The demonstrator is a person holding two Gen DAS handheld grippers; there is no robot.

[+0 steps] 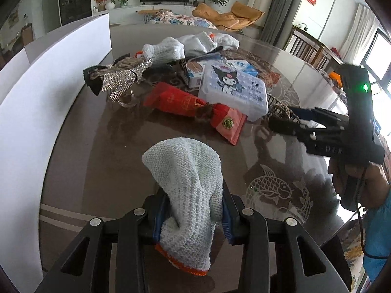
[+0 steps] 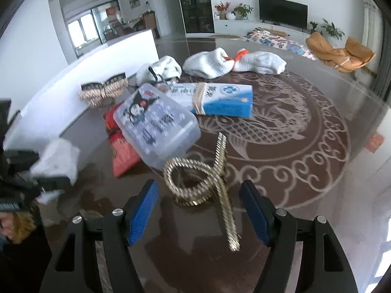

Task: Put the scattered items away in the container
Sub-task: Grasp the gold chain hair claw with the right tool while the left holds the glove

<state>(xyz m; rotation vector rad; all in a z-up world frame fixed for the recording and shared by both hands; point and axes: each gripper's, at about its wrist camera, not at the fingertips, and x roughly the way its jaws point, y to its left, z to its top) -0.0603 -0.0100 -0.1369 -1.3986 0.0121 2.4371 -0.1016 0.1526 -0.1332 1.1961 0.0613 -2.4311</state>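
The gold coiled chain (image 2: 195, 183) lies on the glass table (image 2: 317, 207) just ahead of my right gripper (image 2: 199, 210), between its wide-open jaws, tail running toward me, while my left gripper (image 1: 193, 210) clamps a knit glove (image 1: 188, 183).

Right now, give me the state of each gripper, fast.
Left gripper: shut on the white knitted glove.
Right gripper: open, holding nothing; the gold twisted chain lies on the table between its fingers.
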